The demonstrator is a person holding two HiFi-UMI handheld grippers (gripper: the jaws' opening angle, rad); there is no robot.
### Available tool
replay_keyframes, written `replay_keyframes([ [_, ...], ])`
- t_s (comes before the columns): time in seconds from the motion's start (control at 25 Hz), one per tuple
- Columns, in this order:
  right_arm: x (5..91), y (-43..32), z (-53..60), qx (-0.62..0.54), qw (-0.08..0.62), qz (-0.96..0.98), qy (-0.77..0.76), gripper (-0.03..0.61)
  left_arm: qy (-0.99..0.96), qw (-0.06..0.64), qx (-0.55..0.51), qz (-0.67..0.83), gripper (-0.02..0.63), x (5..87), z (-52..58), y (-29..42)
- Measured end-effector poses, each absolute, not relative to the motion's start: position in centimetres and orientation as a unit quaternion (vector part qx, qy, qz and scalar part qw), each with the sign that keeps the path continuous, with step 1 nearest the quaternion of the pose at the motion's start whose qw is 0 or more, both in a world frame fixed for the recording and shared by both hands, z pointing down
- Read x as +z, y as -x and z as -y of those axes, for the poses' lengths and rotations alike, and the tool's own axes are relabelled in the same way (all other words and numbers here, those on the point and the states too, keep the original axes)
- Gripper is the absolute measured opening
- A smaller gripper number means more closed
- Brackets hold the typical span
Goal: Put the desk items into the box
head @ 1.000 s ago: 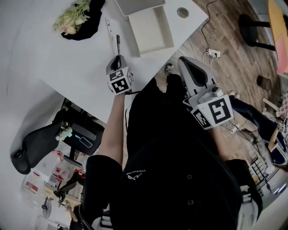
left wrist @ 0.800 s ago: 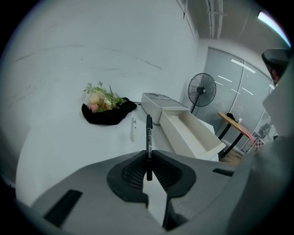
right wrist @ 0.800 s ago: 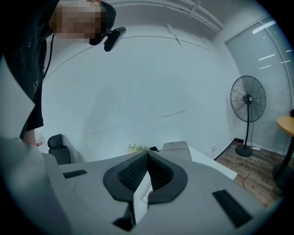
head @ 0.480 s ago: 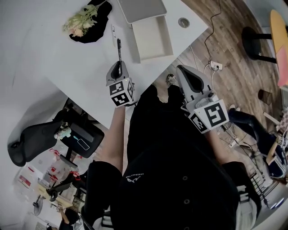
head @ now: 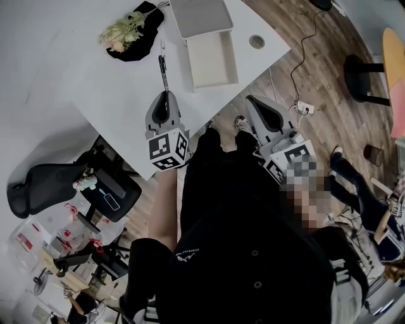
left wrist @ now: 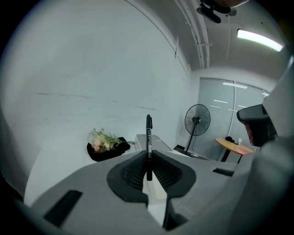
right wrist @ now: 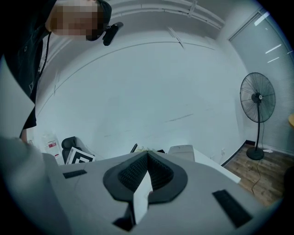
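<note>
My left gripper (head: 164, 95) is shut on a black pen (head: 162, 71) and holds it up above the white desk (head: 107, 88). In the left gripper view the pen (left wrist: 148, 137) stands upright between the pads, its tip above the jaws. The open white box (head: 212, 58) lies on the desk just right of the pen, with its lid (head: 197, 14) behind it. My right gripper (head: 250, 100) hangs past the desk's front edge, over the wood floor. Its jaws (right wrist: 147, 157) meet with nothing between them.
A bunch of flowers on a black cloth (head: 130, 28) lies at the desk's back left. A small white stick-like item (head: 162, 45) lies beyond the pen. A round cable hole (head: 257, 42) sits near the desk corner. A black chair (head: 44, 183) and a standing fan (left wrist: 197, 120) are nearby.
My left gripper has risen from the desk with the pen held in it. The right gripper has shifted slightly and stays shut.
</note>
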State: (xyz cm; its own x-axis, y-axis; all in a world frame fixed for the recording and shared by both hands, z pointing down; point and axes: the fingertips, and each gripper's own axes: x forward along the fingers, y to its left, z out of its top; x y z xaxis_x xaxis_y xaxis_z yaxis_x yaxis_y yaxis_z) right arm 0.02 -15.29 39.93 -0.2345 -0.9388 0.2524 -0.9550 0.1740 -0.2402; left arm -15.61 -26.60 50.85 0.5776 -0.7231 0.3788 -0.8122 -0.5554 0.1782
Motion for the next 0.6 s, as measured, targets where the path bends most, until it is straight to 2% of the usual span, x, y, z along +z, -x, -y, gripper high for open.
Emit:
replay_keyframes([
  [0.6, 35.9, -1.7, 12.3, 0.141, -0.007, 0.812, -0.566, -0.002, -0.887, 0.077, 0.035, 0.453, 0.043, 37.0, 18.5, 13.7],
])
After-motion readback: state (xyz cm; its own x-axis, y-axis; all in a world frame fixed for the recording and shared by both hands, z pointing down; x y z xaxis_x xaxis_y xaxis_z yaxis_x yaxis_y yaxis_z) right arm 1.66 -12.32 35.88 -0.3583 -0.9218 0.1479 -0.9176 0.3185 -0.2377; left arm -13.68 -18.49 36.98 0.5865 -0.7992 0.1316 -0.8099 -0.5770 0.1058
